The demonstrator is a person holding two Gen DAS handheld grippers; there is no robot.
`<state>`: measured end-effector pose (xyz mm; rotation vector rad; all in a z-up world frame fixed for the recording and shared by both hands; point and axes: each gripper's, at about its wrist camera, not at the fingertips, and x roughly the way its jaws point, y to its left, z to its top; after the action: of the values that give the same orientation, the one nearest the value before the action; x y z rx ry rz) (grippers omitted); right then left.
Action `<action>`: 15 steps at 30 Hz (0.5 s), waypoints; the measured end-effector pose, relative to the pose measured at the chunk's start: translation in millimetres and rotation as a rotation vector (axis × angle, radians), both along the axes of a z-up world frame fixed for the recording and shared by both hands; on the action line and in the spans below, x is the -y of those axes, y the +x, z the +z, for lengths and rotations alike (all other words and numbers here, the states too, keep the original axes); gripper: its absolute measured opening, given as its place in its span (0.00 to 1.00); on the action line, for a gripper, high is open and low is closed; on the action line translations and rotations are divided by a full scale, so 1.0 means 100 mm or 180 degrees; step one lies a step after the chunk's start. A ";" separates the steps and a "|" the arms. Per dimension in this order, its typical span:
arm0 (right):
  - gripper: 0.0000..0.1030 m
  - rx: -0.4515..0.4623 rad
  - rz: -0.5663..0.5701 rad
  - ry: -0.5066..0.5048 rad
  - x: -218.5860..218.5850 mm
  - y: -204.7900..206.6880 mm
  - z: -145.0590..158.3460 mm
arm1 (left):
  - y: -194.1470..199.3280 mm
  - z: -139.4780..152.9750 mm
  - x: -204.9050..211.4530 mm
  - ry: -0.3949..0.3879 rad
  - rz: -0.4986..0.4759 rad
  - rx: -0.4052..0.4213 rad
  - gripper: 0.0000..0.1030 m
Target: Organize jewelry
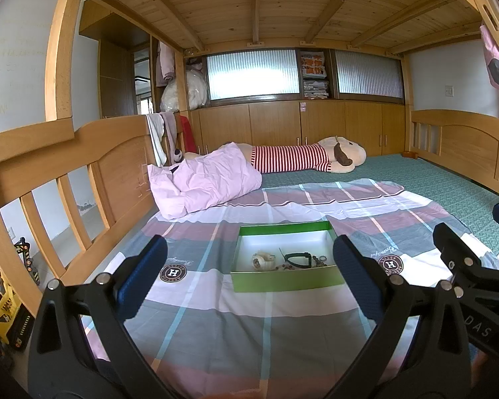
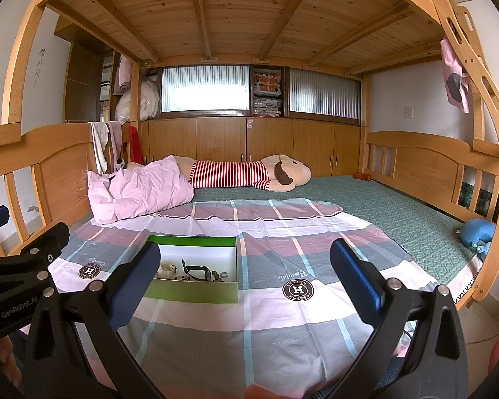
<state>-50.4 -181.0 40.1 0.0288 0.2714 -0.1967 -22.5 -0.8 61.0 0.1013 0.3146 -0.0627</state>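
Note:
A green box with a white inside lies on the plaid sheet. In it are a pale bracelet, a black watch and dark beads with small rings. My left gripper is open and empty, its fingers either side of the box and short of it. My right gripper is open and empty, with the box just behind its left finger.
The plaid sheet covers the near part of a green mattress. A pink pillow and a striped plush toy lie behind. Wooden bed rails stand at both sides. A blue toy lies right.

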 end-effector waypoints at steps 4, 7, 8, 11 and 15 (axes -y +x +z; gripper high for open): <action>0.97 -0.0003 -0.0003 -0.0002 -0.01 0.00 0.00 | 0.00 0.00 0.00 0.0003 0.0004 -0.0005 0.96; 0.97 -0.0002 -0.0004 -0.0007 -0.02 -0.01 0.01 | 0.01 0.02 -0.05 -0.0001 0.0015 -0.0010 0.96; 0.97 -0.0003 0.0000 -0.0005 -0.03 -0.01 0.01 | 0.01 0.02 -0.06 -0.0001 0.0019 -0.0010 0.96; 0.97 -0.0009 0.0004 -0.0006 -0.04 -0.02 0.01 | 0.02 0.04 -0.10 0.0007 0.0021 0.0003 0.96; 0.97 -0.0007 0.0000 -0.0003 -0.04 -0.02 0.01 | 0.04 0.04 -0.12 0.0019 0.0019 0.0002 0.96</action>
<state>-52.0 -177.3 41.1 0.0277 0.2734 -0.1969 -18.7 11.1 65.4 0.1063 0.3145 -0.0557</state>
